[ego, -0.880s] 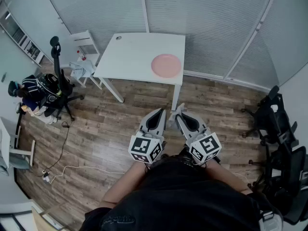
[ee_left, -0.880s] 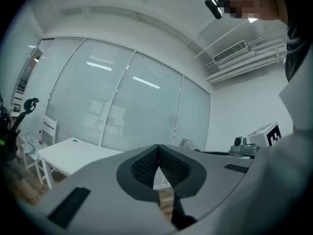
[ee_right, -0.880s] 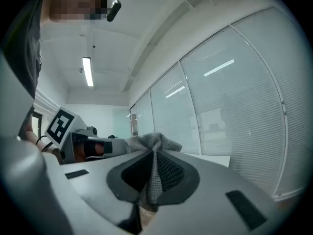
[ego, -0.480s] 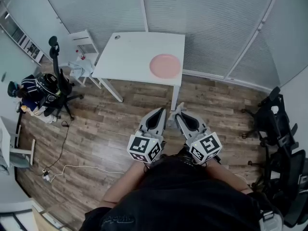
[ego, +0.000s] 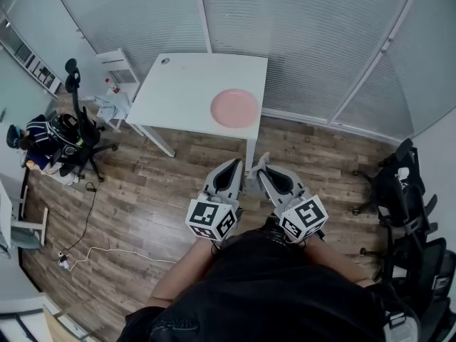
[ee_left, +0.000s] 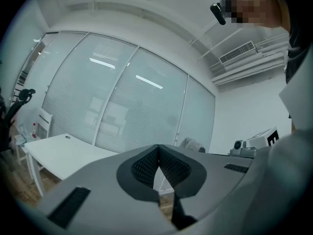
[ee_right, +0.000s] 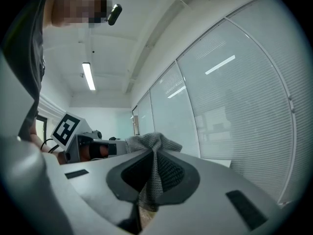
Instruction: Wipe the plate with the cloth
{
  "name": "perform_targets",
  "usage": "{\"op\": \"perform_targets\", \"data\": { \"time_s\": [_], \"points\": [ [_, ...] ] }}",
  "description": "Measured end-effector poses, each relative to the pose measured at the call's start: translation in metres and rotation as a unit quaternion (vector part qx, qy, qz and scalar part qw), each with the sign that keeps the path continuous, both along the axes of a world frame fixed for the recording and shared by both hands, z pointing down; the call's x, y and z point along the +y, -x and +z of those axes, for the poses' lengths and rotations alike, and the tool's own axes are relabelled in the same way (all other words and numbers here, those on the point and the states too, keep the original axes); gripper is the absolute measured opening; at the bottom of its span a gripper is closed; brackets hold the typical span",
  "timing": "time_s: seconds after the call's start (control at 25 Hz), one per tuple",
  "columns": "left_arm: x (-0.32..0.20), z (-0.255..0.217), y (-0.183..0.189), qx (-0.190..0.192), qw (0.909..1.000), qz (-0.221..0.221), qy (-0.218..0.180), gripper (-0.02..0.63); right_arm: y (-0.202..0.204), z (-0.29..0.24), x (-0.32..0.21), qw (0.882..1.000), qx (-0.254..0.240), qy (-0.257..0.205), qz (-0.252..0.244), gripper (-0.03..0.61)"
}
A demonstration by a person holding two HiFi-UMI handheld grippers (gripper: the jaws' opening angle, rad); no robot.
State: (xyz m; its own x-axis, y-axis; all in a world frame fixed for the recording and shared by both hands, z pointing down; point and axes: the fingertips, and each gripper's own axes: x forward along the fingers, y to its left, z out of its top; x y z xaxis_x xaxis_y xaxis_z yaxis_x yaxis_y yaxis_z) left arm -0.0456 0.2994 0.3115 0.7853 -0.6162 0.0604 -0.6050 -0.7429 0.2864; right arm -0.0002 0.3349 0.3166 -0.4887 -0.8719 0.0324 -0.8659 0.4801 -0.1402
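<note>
Closed in on the desk [ego: 178, 84] over the last second, and watched the pink plate [ego: 234, 107] slide lower and leftward in the head view, nearer than before, though well apart from both claws yet. Held the pair level above the wooden floor [ego: 142, 198], short of the desk's near edge. Found the left claw [ego: 235, 168] pressed together with nothing in it. Found the right claw [ego: 262, 171] clamped on the grey cloth [ee_right: 152, 142], bunched and poking out past the tips. Judged from that: approach under way, cloth ready, no wiping begun, plate lying untouched near the desk's right front corner. Counted one plate, one cloth, one desk, two claws, one white chair [ego: 114, 66] by the desk's far left end, one dark office chair [ego: 71, 120] at the left and at least one more at the right
</note>
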Motion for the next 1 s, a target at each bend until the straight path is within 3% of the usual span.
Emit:
{"op": "perform_targets", "data": {
  "time_s": [0.28, 0.48, 1.0],
  "points": [
    [-0.030, -0.011, -0.070, 0.010, 0.9998, -0.004, -0.016, 0.015, -0.067, -0.014, -0.030, 1.000, 0.015, -0.016, -0.011, 0.038],
    [-0.037, -0.006, -0.117, 0.018, 0.9998, 0.010, -0.006, 0.015, -0.110, -0.010, -0.040, 1.000, 0.011, -0.010, -0.016, 0.038],
    [-0.068, 0.010, -0.167, 0.005, 0.9998, 0.018, 0.009, 0.015, -0.161, 0.006, -0.060, 1.000, 0.000, 0.008, 0.006, 0.038]
  ]
}}
